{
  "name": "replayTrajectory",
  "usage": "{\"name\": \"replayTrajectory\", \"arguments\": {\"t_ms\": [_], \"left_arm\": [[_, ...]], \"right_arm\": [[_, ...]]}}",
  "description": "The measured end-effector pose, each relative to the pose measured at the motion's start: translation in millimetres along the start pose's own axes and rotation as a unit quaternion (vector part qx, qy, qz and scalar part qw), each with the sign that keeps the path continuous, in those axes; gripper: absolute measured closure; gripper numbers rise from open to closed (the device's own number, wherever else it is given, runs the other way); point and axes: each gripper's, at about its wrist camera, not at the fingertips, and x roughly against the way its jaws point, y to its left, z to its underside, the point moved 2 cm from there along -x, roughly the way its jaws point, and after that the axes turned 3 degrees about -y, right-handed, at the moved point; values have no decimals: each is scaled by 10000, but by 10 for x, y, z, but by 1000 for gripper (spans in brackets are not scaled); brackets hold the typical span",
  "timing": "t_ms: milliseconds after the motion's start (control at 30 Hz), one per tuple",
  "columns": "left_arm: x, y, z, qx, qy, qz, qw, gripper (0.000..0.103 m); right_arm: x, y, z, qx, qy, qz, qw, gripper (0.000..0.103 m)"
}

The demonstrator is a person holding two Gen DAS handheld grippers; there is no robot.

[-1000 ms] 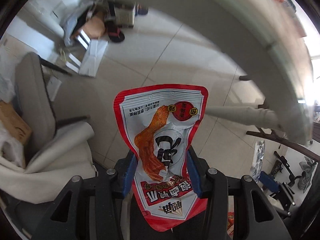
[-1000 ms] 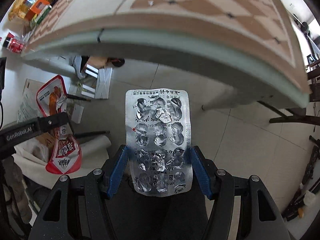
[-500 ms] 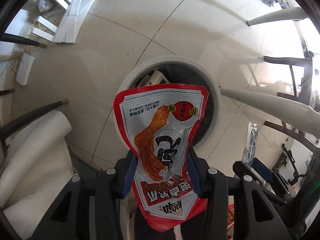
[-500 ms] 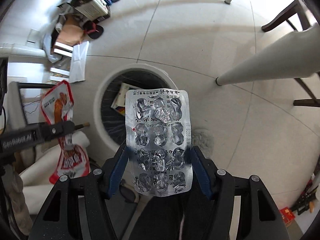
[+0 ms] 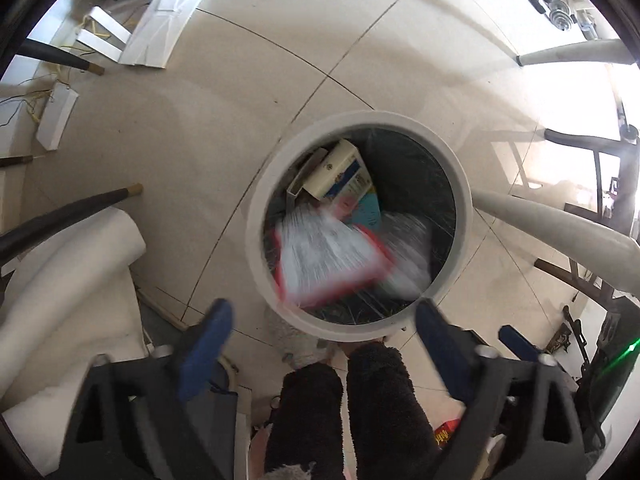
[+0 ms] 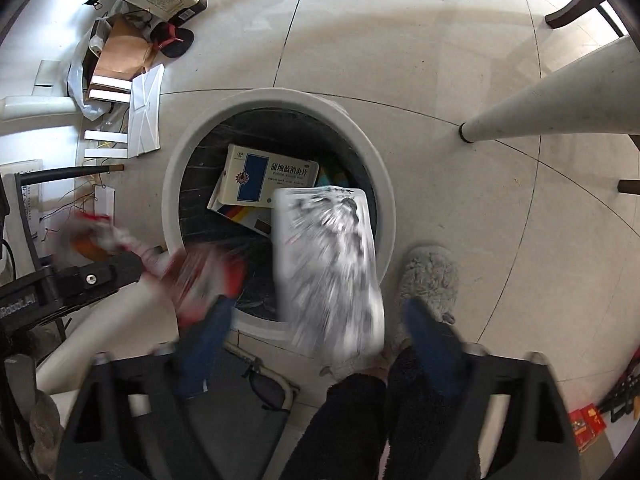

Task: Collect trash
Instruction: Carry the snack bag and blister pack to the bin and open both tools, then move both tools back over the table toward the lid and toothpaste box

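Observation:
A round white trash bin stands on the floor below both grippers; it also shows in the right wrist view. My left gripper is open and empty above the bin's near rim. The red and white snack bag is blurred, falling inside the bin; in the right wrist view it blurs beside the left gripper's body. My right gripper is open. The silver blister pack is blurred, falling loose over the bin's near rim. A white and blue medicine box lies in the bin.
White table legs slant at the right. A slippered foot and dark-trousered legs stand by the bin. Boxes, paper and a slipper clutter the far left floor. A white padded chair is at left.
Both grippers opened over the bin. The snack bag left the left gripper and the blister pack left the right one; both are falling. The bin is closer.

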Motion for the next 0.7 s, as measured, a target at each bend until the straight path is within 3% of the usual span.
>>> {"name": "replayTrajectory", "arguments": {"t_ms": [67, 500, 700], "left_arm": [[49, 34, 36, 47, -30, -12, 10000, 5], [589, 26, 351, -195, -706, -969, 9926, 5], [1008, -55, 595, -280, -842, -1135, 9896, 5]], "right_arm": [[21, 3, -1, -15, 25, 83, 10000, 0], [477, 95, 49, 185, -251, 614, 9976, 0], [919, 130, 176, 211, -335, 689, 9968, 0]]}}
